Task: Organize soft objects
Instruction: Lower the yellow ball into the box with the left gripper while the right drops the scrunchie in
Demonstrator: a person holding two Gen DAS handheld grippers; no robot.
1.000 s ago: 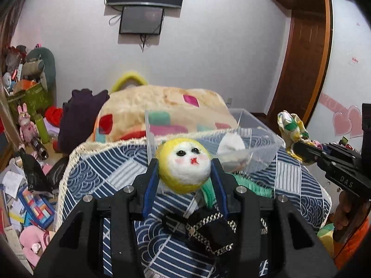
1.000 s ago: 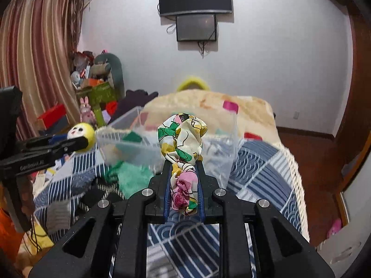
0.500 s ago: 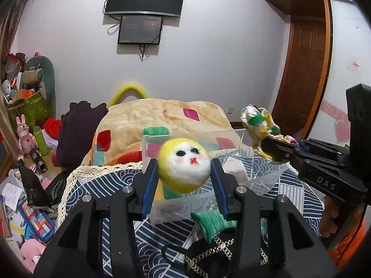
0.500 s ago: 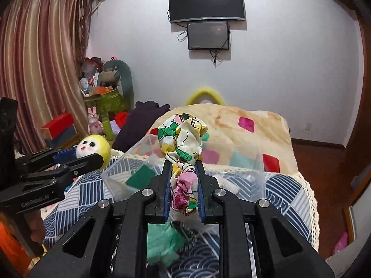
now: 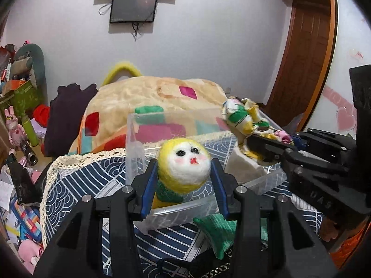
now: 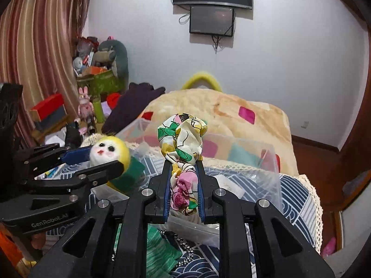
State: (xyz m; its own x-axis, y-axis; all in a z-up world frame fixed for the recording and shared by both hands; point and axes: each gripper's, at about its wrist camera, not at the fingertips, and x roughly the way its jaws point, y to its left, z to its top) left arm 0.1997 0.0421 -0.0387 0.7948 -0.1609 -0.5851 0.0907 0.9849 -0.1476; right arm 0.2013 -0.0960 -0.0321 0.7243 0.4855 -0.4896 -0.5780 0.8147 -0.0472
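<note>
My left gripper (image 5: pixel 184 172) is shut on a yellow felt doll with a white face (image 5: pixel 185 165) and holds it over the near part of a clear plastic bin (image 5: pixel 139 134) on the bed. My right gripper (image 6: pixel 183 173) is shut on a floral cloth scrunchie (image 6: pixel 183 139) and holds it above the same bin (image 6: pixel 266 159). The doll (image 6: pixel 109 151) and the left gripper (image 6: pixel 92 162) show at the left of the right wrist view. The scrunchie (image 5: pixel 241 118) and the right gripper (image 5: pixel 262 143) show at the right of the left wrist view. A white soft item (image 5: pixel 243 165) lies inside the bin.
A green knitted piece (image 5: pixel 215 228) and a black patterned strap (image 6: pixel 183 243) lie on the blue patterned bedspread (image 5: pixel 88 180) in front of the bin. A beige blanket with coloured squares (image 5: pixel 143 97) lies behind it. Toys and boxes (image 6: pixel 92 81) crowd the left side of the room.
Both grippers moved forward toward the bin with their loads. The doll and the scrunchie now hang over the bin instead of before it. Both grips stay shut.
</note>
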